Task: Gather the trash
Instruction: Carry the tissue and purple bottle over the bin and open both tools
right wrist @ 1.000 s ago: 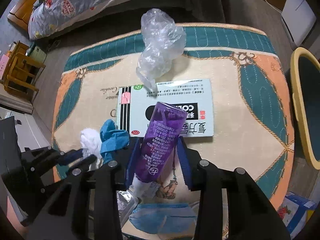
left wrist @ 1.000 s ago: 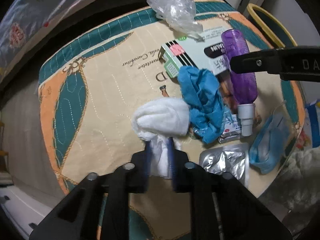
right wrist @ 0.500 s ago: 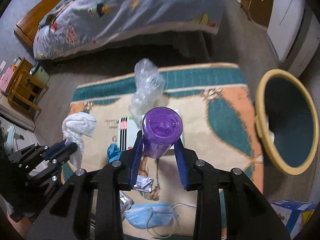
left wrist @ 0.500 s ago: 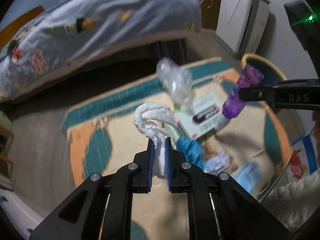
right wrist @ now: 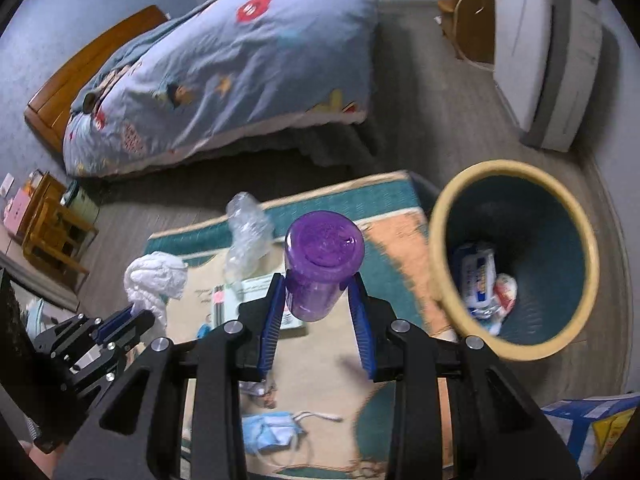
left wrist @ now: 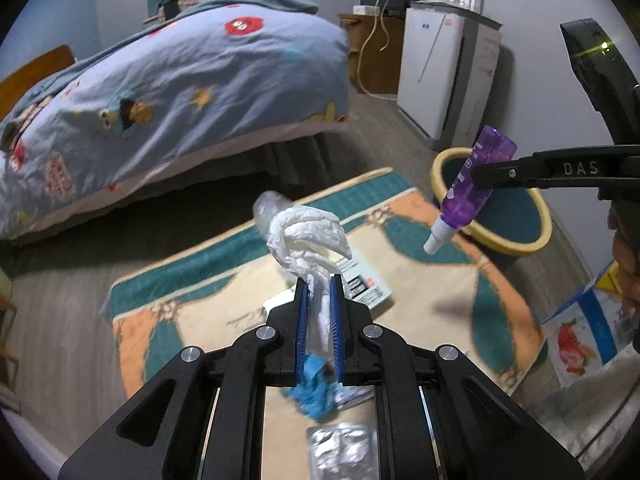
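My left gripper (left wrist: 319,280), low at centre frame, pinches the white tissue wad (left wrist: 308,236), lifted above the rug (left wrist: 420,280). My right gripper (right wrist: 318,300) clamps the purple bottle (right wrist: 323,264), cap down, left of the yellow-rimmed bin (right wrist: 516,184) at right.

A bed (left wrist: 160,92) under a blue cartoon-print duvet (right wrist: 248,60) fills the far left, its wooden headboard (right wrist: 76,84) at the far-left end. A white appliance (left wrist: 436,76) stands against the far right wall, beside a wooden cabinet (left wrist: 372,52) with a dangling cord (left wrist: 370,40). A teal, orange and cream rug (left wrist: 440,292) covers the grey floor (left wrist: 60,288) nearby. A small wooden stool (right wrist: 52,228) sits at the left.
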Action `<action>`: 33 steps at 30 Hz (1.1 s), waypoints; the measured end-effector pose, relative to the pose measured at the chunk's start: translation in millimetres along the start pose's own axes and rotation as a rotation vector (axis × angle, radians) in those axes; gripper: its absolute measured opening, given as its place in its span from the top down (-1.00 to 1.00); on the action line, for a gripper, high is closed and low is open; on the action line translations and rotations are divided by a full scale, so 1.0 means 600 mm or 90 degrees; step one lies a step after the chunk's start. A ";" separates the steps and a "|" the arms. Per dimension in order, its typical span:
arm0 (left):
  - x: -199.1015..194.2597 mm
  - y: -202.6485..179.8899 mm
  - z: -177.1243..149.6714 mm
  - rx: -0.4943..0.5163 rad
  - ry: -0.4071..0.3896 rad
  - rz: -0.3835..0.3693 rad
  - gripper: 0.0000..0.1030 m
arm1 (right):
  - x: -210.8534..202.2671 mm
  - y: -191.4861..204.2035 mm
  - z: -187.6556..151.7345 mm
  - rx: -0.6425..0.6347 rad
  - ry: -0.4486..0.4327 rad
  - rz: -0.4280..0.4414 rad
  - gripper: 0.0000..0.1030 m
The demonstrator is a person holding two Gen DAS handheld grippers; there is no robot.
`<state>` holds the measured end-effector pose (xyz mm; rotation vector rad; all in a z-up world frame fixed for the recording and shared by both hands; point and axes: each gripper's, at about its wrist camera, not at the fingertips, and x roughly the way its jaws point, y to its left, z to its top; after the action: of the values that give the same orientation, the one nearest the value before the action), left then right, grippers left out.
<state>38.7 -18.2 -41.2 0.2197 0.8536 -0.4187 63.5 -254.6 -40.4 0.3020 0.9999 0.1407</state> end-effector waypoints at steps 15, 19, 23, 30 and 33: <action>0.051 -0.107 0.058 0.038 -0.006 -0.041 0.77 | -0.035 -0.171 0.020 0.075 -0.029 -0.041 0.38; 0.073 -0.149 0.069 0.062 0.000 -0.058 0.77 | -0.042 -0.216 0.017 0.097 -0.031 -0.051 0.38; 0.097 -0.195 0.077 0.088 0.008 -0.074 0.77 | -0.047 -0.265 0.012 0.118 -0.030 -0.074 0.38; 0.133 -0.264 0.092 0.113 0.021 -0.110 0.77 | -0.043 -0.350 -0.001 0.171 -0.011 -0.113 0.37; 0.152 -0.295 0.095 0.124 0.027 -0.126 0.77 | -0.039 -0.375 -0.007 0.187 -0.001 -0.131 0.37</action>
<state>52.8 -221.4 -78.6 0.3253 0.8796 -0.6859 42.5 -473.1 -94.1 0.4645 1.0436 -0.1959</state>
